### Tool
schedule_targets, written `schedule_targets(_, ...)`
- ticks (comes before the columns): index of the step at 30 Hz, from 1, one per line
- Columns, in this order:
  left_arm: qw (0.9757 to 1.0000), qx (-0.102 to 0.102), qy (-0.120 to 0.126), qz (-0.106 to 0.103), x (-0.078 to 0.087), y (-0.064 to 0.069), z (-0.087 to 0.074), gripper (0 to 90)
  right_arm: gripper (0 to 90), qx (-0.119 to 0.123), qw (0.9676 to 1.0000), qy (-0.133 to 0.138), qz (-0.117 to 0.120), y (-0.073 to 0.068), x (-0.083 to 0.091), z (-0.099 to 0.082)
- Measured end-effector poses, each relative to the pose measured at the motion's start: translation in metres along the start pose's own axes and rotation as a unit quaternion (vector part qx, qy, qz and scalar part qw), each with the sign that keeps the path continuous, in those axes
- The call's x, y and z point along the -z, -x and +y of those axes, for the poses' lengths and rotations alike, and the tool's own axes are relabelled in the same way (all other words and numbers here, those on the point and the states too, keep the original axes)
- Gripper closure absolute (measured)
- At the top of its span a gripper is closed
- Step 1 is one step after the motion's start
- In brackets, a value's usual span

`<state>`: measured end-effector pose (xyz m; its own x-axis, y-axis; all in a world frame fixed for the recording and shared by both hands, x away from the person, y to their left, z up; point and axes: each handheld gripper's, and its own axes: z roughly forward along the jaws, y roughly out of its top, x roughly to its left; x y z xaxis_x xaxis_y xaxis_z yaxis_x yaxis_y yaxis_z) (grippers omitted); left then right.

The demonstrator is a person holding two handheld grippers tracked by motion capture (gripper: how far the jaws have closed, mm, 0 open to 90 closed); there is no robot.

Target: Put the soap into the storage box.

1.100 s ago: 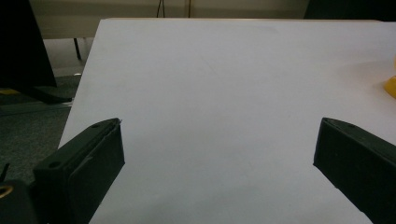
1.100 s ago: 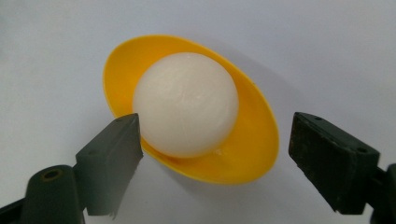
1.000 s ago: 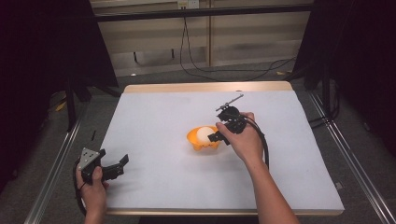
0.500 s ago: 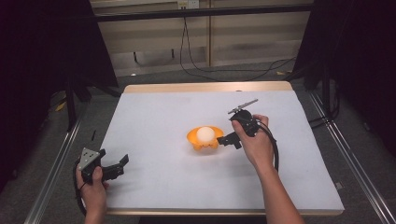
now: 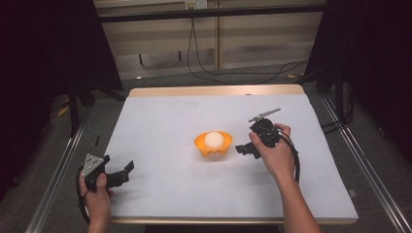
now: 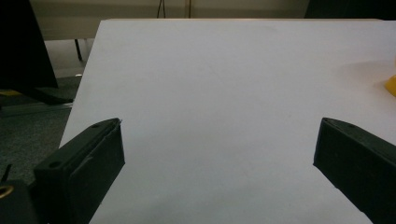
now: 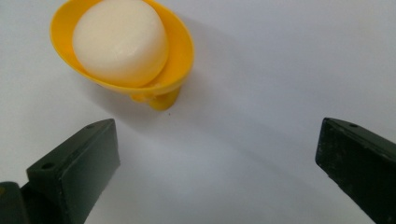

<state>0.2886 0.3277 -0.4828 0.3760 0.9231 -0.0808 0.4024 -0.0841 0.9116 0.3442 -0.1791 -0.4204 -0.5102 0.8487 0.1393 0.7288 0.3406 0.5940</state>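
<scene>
While the orange cup (image 5: 213, 145) sits mid-bench holding a white ball (image 5: 214, 140), the right tool (image 5: 244, 150) waits just beside it, spread and empty. Both look light and smooth; I'd pinch the cup's rim. The left tool (image 5: 125, 170) gapes wide, well apart.

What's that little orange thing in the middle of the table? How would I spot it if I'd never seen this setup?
Start at the big white table and look near its centre. There sits a small orange bowl on stubby feet, just left of the right tool, whose jaws stand open and apart from it. It is the single bright-coloured item there, and it cradles a pale, rounded white lump.
</scene>
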Motion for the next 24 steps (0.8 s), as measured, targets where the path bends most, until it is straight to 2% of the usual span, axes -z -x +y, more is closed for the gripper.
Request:
schedule_targets(14,1.0000,-0.001,0.001,0.000,0.000,0.000,0.000,1.6,0.0,-0.027,0.9994,0.012,-0.015,0.022,0.015,-0.029)
schedule_targets(16,1.0000,-0.001,0.001,-0.001,0.000,0.001,0.000,1.6,0.0,-0.026,0.9994,0.012,-0.018,0.024,0.017,-0.032)
schedule_targets(18,1.0000,-0.002,0.001,-0.001,0.000,0.000,0.000,1.6,0.0,-0.036,0.9990,0.015,-0.022,0.028,0.020,-0.037)
schedule_targets(24,1.0000,-0.002,0.001,-0.001,0.000,0.000,0.000,1.6,0.0,-0.048,0.9980,0.025,-0.033,0.040,0.029,-0.055)
